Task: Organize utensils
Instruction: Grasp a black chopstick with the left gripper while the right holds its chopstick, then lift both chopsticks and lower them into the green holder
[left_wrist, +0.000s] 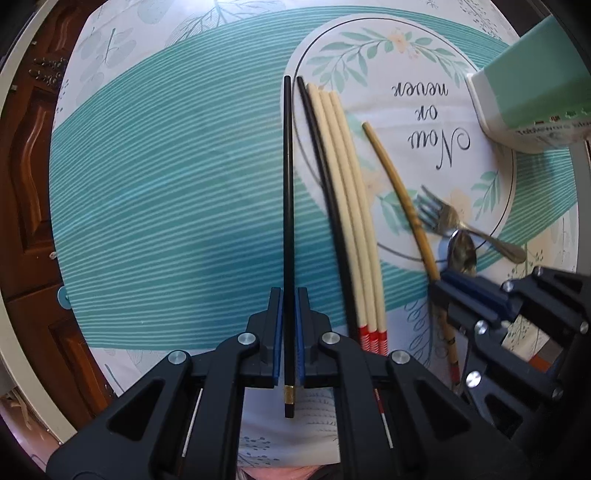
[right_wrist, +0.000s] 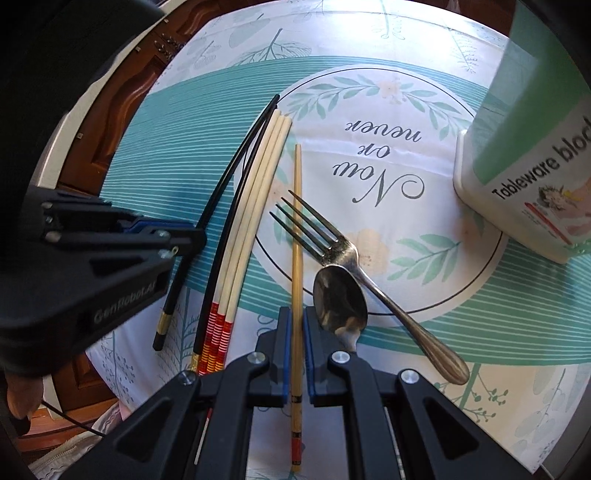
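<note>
My left tongs are clenched on a black chopstick, pinching it near its gold-banded butt end. My right tongs are clamped on a tan bamboo chopstick the same way, low on its shaft.

Between the two, flat on the bench, lie the second black chopstick and three cream chopsticks with red-striped ends, side by side and touching, tips all pointing toward the far edge. That row looks sorted already.

Just beside my right tongs a spoon rests with a fork crossing behind it; neither appears lined up with anything yet. A white-and-green tableware holder stands toward the far right corner.

I judge the job roughly halfway: two sticks still to join the row, then fork and spoon.
</note>
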